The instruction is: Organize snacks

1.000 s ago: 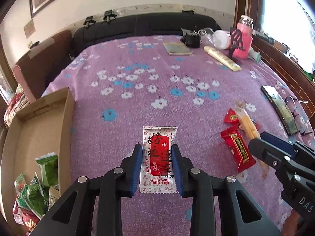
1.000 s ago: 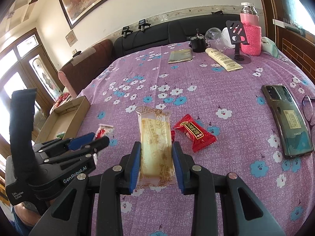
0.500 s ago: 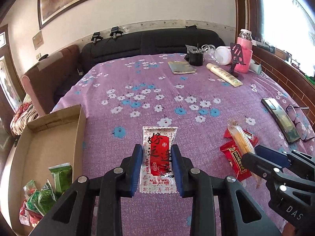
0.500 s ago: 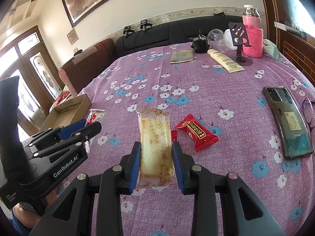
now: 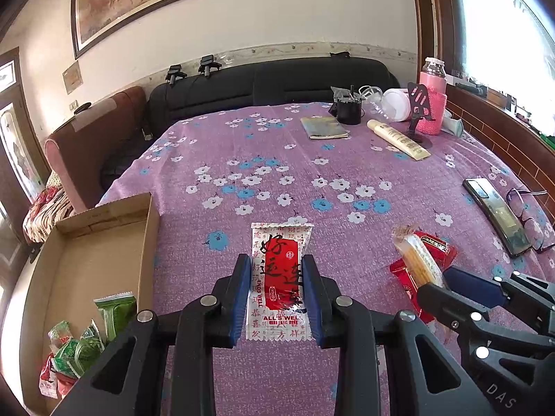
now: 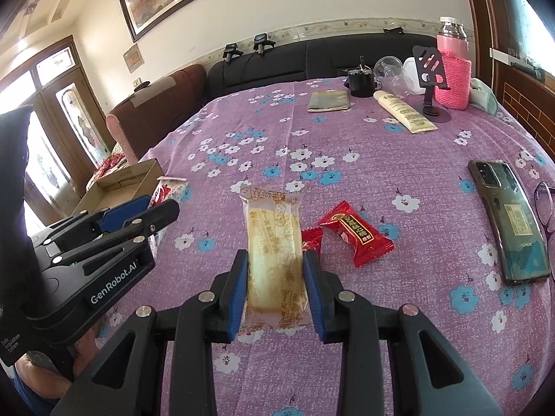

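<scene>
Both packets have lifted clear of the cloth: my left gripper [image 5: 276,294] pinches the red-and-white plastic snack packet [image 5: 280,279], my right gripper [image 6: 276,289] the clear-wrapped yellow cake bar [image 6: 275,253]; the open cardboard box [image 5: 104,242] at nine o'clock comes next.

Purple tablecloth [image 6: 364,159] with white and blue flowers; red-and-white snack packet [image 5: 280,280].

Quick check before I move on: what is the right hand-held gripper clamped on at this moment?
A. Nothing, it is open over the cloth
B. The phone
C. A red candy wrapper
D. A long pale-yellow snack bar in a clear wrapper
D: the right hand-held gripper has its blue pads pressed on both sides of the long pale-yellow snack bar, while the red candy lies loose on the cloth beside it.
</scene>
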Action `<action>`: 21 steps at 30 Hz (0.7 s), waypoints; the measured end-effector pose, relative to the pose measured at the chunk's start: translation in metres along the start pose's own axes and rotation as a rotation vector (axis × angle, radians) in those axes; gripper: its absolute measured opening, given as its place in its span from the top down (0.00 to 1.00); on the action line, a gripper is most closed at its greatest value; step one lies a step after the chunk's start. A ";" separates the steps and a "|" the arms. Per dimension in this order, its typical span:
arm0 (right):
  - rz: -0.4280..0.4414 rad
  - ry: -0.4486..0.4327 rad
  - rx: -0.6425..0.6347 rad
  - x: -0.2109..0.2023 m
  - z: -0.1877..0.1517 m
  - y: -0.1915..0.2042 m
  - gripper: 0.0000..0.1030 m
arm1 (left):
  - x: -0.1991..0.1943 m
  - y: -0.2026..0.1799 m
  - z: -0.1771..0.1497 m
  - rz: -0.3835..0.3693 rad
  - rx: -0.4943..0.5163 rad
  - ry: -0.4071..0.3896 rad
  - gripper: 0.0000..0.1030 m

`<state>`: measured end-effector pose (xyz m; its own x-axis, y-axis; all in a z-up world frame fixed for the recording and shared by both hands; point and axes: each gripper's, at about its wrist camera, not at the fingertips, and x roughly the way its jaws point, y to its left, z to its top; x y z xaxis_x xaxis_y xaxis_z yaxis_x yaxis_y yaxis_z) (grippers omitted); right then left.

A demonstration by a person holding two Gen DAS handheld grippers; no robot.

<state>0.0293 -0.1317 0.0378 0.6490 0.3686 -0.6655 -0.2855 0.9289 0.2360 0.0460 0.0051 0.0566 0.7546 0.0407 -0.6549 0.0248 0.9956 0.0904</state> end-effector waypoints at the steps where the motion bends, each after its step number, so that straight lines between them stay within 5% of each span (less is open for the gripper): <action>1: -0.001 0.001 -0.002 0.001 0.000 0.000 0.71 | 0.000 0.000 0.000 -0.001 0.000 0.000 0.70; 21: -0.043 -0.010 -0.043 0.001 -0.002 0.008 0.71 | -0.002 -0.001 0.000 -0.003 -0.006 -0.008 0.70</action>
<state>0.0263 -0.1238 0.0378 0.6685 0.3285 -0.6672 -0.2871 0.9416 0.1759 0.0442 0.0043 0.0574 0.7596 0.0372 -0.6493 0.0228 0.9962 0.0838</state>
